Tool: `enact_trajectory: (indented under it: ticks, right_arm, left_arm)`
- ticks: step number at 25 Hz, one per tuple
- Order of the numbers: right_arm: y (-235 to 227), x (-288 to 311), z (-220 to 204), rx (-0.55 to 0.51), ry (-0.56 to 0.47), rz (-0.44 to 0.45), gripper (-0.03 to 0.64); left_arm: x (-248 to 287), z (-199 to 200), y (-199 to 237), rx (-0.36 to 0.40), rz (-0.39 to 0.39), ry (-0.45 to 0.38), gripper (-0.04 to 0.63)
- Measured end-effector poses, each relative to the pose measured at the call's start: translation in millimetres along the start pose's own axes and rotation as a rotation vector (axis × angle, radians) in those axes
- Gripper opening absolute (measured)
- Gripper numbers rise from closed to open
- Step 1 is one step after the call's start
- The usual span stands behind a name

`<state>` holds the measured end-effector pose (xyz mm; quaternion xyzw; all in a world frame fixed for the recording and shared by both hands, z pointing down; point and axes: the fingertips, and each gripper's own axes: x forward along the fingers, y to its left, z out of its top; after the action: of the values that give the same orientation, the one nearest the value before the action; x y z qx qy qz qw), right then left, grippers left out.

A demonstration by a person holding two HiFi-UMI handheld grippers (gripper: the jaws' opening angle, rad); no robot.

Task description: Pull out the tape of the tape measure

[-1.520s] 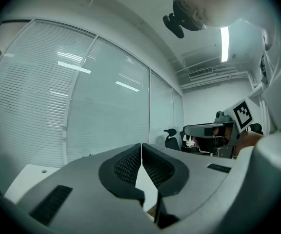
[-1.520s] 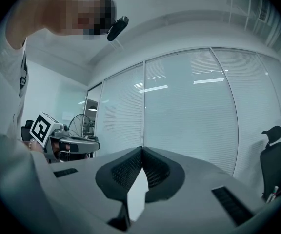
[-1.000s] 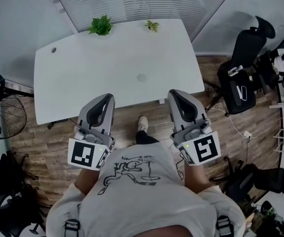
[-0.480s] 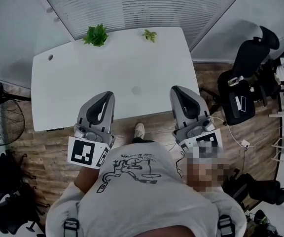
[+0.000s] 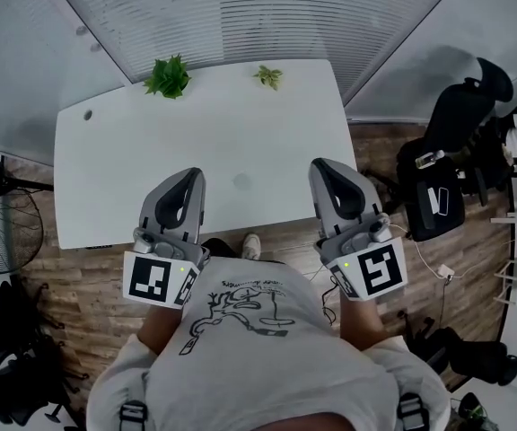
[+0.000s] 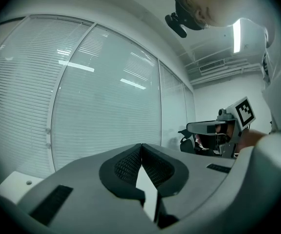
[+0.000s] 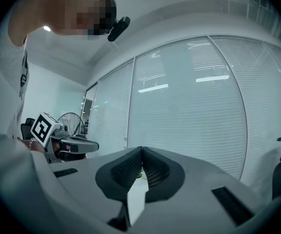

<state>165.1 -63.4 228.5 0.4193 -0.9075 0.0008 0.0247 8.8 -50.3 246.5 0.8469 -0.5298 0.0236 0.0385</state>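
- The left gripper (image 5: 193, 173) and the right gripper (image 5: 320, 163) are level over the near edge of the white table (image 5: 142, 151). Both have their jaws together, with nothing between them.
- A small pale round thing (image 5: 240, 181) lies on the table between the grippers. It is too small to tell whether it is the tape measure.

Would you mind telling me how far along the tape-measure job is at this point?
Nothing looks done. No tape measure shows on the white table, only two small plants. In hand: nothing; the left gripper and right gripper are both shut and empty. Left: finding the tape measure, gripping it and pulling the tape.
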Motion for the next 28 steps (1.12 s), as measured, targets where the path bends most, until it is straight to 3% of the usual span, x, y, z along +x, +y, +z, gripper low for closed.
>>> enact_trajectory:
  ticks: [8,23,28]
  right_arm:
    - [-9,13,-10,0.019,0.004,-0.001,0.009]
    - [15,64,-9,0.002,0.027,-0.042,0.009]
    - [25,79,-26,0.006,0.077,-0.049,0.009]
  left_arm:
    - [14,-2,8,0.007,-0.001,0.001,0.021]
    - [19,-8,64,0.005,-0.077,0.023,0.021]
    - [19,-15,76,0.023,-0.107,0.035,0.021]
